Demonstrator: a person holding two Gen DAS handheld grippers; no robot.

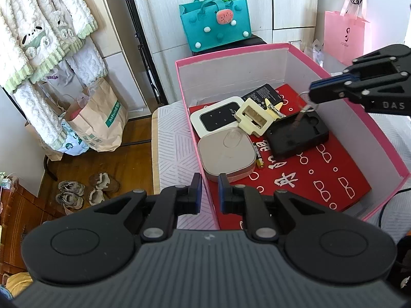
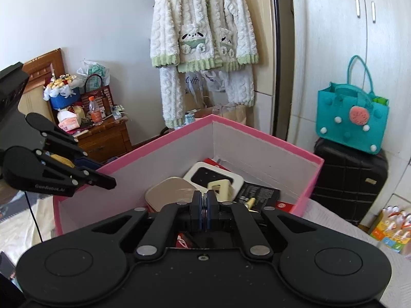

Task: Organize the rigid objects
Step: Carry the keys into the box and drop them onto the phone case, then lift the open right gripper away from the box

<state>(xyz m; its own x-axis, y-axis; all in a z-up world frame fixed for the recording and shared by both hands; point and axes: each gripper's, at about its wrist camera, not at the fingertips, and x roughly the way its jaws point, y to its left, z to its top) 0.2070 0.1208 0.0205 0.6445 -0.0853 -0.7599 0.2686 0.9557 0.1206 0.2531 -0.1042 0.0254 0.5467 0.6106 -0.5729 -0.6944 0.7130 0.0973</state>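
Observation:
A pink box (image 1: 287, 47) with white inner walls stands on the bed. It holds a white-and-black device (image 1: 218, 119), a grey rounded case (image 1: 226, 154), a cream plastic piece (image 1: 254, 116), a black foam tray (image 1: 298, 133), a black battery pack (image 1: 262, 93) and a small yellow battery (image 1: 260, 163). My left gripper (image 1: 208, 192) is open, straddling the box's near wall. My right gripper (image 1: 312, 92) is shut on a metal key ring (image 1: 307, 101) hanging above the foam tray; in the right wrist view the ring (image 2: 204, 209) sits between the closed pads over the box (image 2: 257, 131).
A teal felt bag (image 1: 215, 23) sits on a black suitcase (image 2: 349, 179) behind the box. A pink paper bag (image 1: 344, 33) hangs at the right. Brown paper bags (image 1: 102, 120) and shoes (image 1: 72, 195) lie on the wooden floor at the left. A wooden nightstand (image 2: 102, 138) carries clutter.

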